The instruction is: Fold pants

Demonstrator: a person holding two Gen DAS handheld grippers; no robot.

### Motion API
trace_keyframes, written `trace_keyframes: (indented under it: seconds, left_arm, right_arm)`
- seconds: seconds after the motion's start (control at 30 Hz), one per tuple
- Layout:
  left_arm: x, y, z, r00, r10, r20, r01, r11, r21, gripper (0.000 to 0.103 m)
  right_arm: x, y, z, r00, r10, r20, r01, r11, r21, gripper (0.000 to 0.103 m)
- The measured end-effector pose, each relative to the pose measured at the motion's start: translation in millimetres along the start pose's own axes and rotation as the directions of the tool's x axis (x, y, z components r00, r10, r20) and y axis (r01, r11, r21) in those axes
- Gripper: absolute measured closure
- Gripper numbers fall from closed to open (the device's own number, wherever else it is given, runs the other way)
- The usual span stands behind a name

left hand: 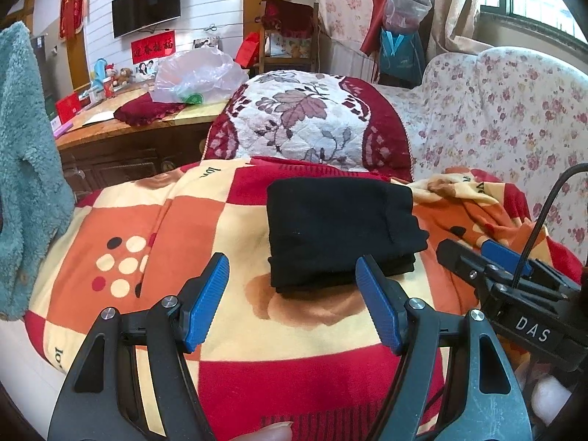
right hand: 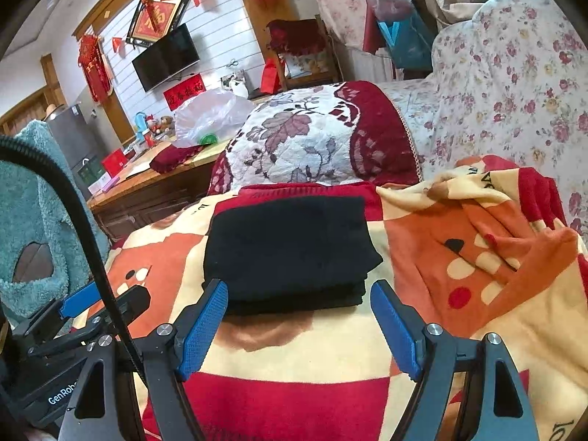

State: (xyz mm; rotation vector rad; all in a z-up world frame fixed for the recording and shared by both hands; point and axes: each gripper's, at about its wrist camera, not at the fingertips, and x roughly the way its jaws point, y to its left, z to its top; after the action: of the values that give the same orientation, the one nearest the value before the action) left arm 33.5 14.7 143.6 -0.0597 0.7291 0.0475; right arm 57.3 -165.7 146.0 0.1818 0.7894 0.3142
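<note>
A red, orange and cream checked blanket [left hand: 205, 220] covers the bed; behind it lies a leaf-patterned quilted cushion [left hand: 301, 114]; a floral-covered sofa [left hand: 507, 110] stands at right; a clear plastic bag [left hand: 198, 75] sits on the wooden surface [left hand: 121, 128]; a television [left hand: 147, 5] hangs on the wall; teal fleece [left hand: 25, 169] hangs at left.

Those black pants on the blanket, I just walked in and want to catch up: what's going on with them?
A person is folding them with a handheld gripper in each hand. The black pants already lie as a compact, layered bundle on the checkered blanket. The left gripper and the right gripper both hover just short of the bundle's near edge, jaws open and empty, touching nothing. The fold looks finished, or close to it.
</note>
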Motion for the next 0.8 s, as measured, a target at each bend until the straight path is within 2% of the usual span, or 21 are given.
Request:
trace_keyframes:
  seconds: [0.8]
  left_arm:
    - [1.4,-3.4,2.6,1.000,0.003,0.000,-0.003,1.000,0.001,0.031]
  right_arm:
    - [6.2,2.6,0.8,1.000,0.010,-0.022,-0.010,1.000,-0.017,0.024]
